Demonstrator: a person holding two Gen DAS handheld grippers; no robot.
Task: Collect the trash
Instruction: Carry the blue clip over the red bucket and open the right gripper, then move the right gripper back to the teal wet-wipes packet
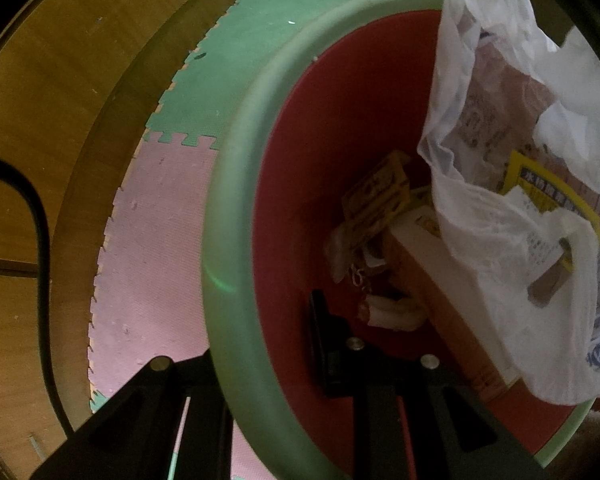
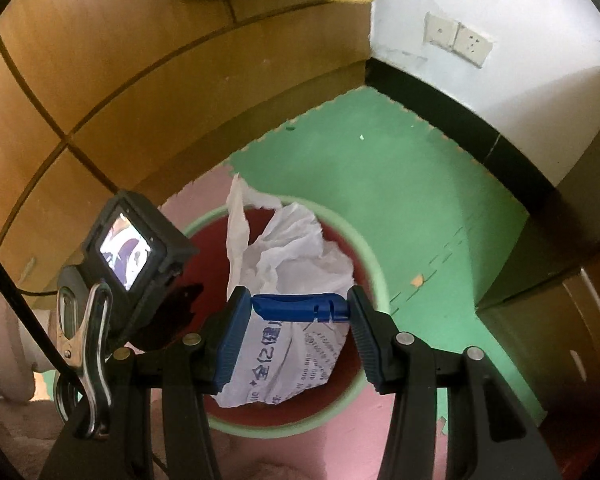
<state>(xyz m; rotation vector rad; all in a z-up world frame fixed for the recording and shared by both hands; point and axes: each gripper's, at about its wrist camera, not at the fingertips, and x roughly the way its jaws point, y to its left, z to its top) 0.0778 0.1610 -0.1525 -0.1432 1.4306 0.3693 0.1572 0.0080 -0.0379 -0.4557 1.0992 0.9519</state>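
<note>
Right tool clamped on blue plastic piece above bin. Left tool pinches bin rim. Advice: centre over bag, then part jaws.

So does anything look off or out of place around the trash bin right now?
Mostly the white plastic bag: it sits crumpled and loose inside the bin, sticking up past the rim instead of lining it. Loose trash lies directly on the red interior beside it.
</note>
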